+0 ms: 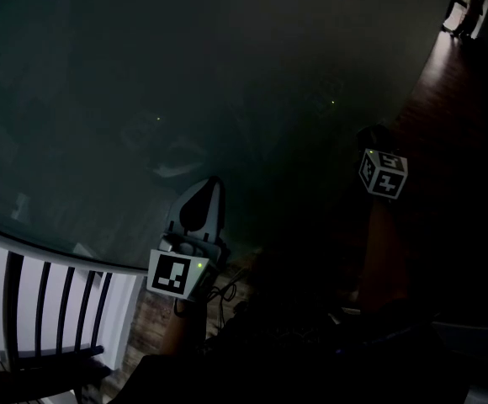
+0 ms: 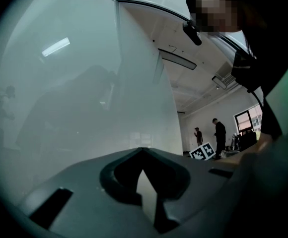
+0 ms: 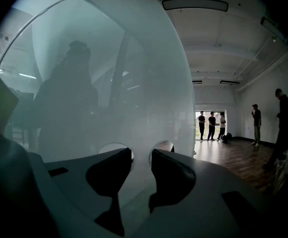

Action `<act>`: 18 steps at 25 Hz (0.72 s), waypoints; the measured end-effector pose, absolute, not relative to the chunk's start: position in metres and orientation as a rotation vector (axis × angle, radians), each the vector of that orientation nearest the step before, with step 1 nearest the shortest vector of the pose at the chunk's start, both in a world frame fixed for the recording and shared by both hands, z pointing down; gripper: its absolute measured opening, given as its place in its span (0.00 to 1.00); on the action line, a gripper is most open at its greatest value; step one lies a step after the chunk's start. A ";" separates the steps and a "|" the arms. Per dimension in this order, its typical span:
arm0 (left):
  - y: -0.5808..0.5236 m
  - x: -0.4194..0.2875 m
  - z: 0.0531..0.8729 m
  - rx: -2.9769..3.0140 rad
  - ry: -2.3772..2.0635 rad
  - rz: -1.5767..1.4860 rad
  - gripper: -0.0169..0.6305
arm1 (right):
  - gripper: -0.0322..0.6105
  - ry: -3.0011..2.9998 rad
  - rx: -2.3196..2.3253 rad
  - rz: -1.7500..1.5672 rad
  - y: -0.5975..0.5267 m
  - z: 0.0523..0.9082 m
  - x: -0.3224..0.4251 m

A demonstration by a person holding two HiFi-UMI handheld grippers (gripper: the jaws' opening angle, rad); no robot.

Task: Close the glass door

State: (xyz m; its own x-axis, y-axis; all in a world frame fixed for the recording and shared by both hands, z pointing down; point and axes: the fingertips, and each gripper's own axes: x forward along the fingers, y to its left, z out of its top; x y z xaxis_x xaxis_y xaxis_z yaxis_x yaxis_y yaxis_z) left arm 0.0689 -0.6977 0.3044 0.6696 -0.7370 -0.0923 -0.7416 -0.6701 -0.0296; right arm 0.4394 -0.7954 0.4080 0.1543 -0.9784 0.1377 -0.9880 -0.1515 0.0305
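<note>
Straight ahead of both grippers stands the glass door [image 3: 134, 58], a frosted pane filling most of each gripper view, its free edge to the right with the open room beyond; the left gripper [image 2: 143, 151] has its jaws pressed together to a point, aimed level at the pane; the right gripper [image 3: 141, 153] faces the same pane, jaws spread, nothing between them; whether either tip touches the glass I cannot tell; the step in hand looks like the push itself; next it calls for a steady, even shove from both tips until the door is shut.
</note>
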 end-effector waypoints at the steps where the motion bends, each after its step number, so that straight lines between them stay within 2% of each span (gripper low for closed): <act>1: -0.695 0.067 0.303 -2.815 1.236 0.122 0.03 | 0.25 -1.956 2.309 0.130 -0.789 0.407 0.439; 18: -0.625 0.088 0.302 -2.859 1.164 0.134 0.03 | 0.25 -1.846 2.403 0.150 -0.689 0.406 0.428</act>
